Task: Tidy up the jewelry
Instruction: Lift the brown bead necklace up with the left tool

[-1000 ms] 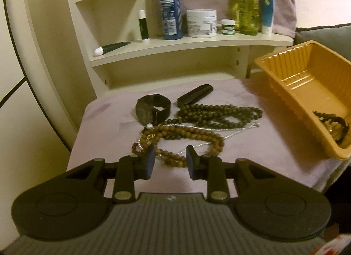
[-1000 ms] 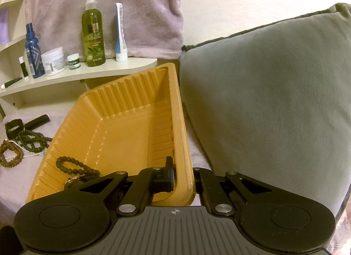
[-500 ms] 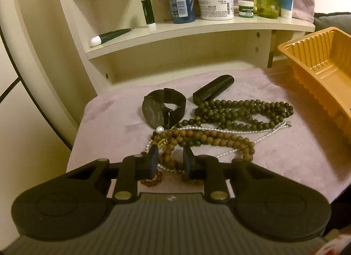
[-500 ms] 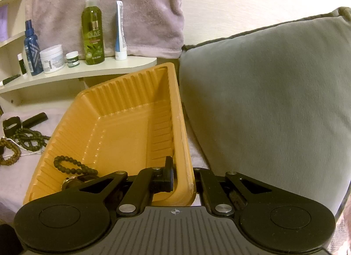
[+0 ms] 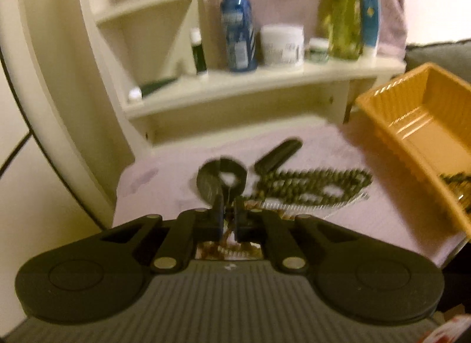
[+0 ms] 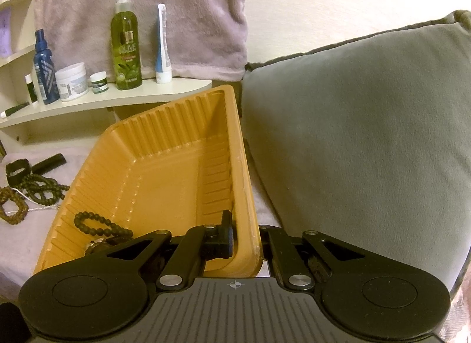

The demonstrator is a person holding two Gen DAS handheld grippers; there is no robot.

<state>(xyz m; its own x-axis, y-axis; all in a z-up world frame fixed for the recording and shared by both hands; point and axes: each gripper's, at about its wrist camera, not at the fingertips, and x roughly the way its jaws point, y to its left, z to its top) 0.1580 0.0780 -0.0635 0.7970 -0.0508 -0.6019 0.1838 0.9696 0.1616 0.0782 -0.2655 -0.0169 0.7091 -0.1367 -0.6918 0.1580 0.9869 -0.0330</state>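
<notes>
1. The left tongs (image 5: 227, 219) have just been closing and now pinch the brown wooden bead necklace (image 5: 226, 247) between their pads; strands of it hang below the fingers, though motion blur softens the view.
2. Beyond the left tongs, on the lavender cloth (image 5: 164, 178), lie a black watch (image 5: 220, 179), a black case (image 5: 278, 154) and a dark green bead necklace (image 5: 312, 185), with a thin silver chain (image 5: 323, 204) just in front of the green beads.
3. The right tongs (image 6: 245, 238) are clamped on the near right wall of the orange tray (image 6: 176, 125), one finger inside the tray and the other outside it.
4. The tray sits tilted, its far end raised, between the cloth and a grey cushion (image 6: 368, 136).
5. Inside the tray, at its near left corner, lie a black bead bracelet (image 6: 97, 223) and a metallic piece (image 6: 95, 247) partly hidden behind the tongs' body.
6. In the right wrist view the brown beads show at the far left edge, partly still resting on the cloth beside the green beads.
7. A cream shelf (image 6: 117, 101) behind the scene carries a green spray bottle (image 6: 125, 42), a blue bottle (image 6: 44, 69), a white jar (image 6: 72, 81) and a white-and-blue tube (image 6: 162, 45), with a mauve towel (image 6: 141, 4) hanging behind them.
</notes>
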